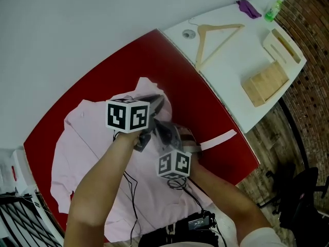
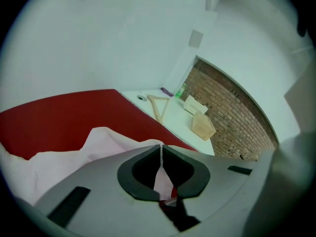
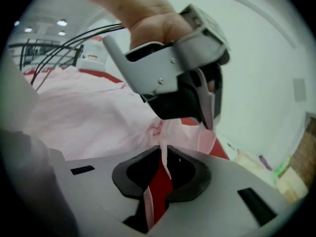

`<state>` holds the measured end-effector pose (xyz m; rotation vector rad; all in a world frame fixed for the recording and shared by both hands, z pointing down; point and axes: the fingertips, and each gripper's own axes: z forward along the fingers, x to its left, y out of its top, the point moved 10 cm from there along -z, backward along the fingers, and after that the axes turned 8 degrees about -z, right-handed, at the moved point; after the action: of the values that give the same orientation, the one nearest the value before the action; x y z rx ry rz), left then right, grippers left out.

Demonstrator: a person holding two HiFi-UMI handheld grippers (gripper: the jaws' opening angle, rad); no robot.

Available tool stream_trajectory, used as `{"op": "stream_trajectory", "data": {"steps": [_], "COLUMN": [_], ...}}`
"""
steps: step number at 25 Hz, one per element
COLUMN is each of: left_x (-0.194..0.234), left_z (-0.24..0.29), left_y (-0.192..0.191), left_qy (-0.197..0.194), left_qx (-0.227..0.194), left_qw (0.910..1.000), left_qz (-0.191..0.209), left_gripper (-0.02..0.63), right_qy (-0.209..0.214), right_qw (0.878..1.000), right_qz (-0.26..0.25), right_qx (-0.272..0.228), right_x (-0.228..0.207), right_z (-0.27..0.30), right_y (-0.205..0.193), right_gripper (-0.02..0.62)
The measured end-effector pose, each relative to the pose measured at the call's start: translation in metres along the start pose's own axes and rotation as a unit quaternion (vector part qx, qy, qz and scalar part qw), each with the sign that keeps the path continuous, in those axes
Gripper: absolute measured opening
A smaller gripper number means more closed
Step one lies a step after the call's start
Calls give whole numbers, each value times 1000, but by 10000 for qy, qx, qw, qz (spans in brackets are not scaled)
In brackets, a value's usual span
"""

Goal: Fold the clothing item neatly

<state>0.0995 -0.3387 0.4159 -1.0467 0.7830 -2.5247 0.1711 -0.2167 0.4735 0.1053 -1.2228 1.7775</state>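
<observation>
A pale pink shirt (image 1: 87, 153) lies spread on the red table (image 1: 128, 60), its right part bunched up under the two grippers. My left gripper (image 1: 158, 103) is shut on a thin fold of the pink cloth (image 2: 98, 147), which runs up between its jaws (image 2: 161, 149). My right gripper (image 1: 165, 133) sits just in front of it, also shut on a pinched edge of the shirt (image 3: 89, 117), with cloth passing through its jaws (image 3: 163, 149). In the right gripper view the left gripper (image 3: 207, 113) hangs close ahead, holding the same raised fold. A pink sleeve end (image 1: 218, 139) lies flat to the right.
A white table (image 1: 241, 68) adjoins the red one at the right, with a wooden hanger (image 1: 216, 40), two wooden blocks (image 1: 264, 84), a purple cloth (image 1: 248, 7) and a green bottle (image 1: 272, 10). A black chair (image 1: 303, 189) stands on the floor at lower right.
</observation>
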Motion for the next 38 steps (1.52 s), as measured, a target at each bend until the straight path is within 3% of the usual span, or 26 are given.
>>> {"op": "stream_trajectory", "data": {"steps": [4,7,11,17,18,20,21,31,38], "left_x": [-5,-8,-11,-18,-20,-22,-22,-24,-24], "left_z": [-10,-14,-19,-27,-28,-32,-34,-83,-135], "left_y": [12,17,20,25,26,28,30,53,65], "left_qy": [-167,-198,-201,-235,-235,-245,-252,-510,-737], "left_qx": [-227,-263,-265,-280,-286,-301,-315,-739,-1148], "left_qw": [9996,9994,9992,9990,9990,9988,9987,9955,9905], "left_qz": [78,134,208,245,263,300,317,296,152], "left_gripper": [17,17,17,17,17,17,17,17,17], "right_qy": [-48,-279,-481,-112,-169,-344,-391,-645,-805], "right_qw": [9872,9712,9561,9425,9410,9439,9471,9672,9685], "right_qz": [1590,2361,2887,3337,3378,3284,3184,2351,2054], "right_qx": [-62,-141,-165,111,91,-11,-87,-713,-1152], "right_x": [-20,-34,-49,-54,-58,-65,-67,-87,-100], "right_z": [-14,-22,-22,-2,-5,-13,-16,-52,-71], "right_y": [-17,-24,-33,-38,-38,-36,-34,23,74], "right_gripper": [97,144,212,224,212,53,36,31,31]}}
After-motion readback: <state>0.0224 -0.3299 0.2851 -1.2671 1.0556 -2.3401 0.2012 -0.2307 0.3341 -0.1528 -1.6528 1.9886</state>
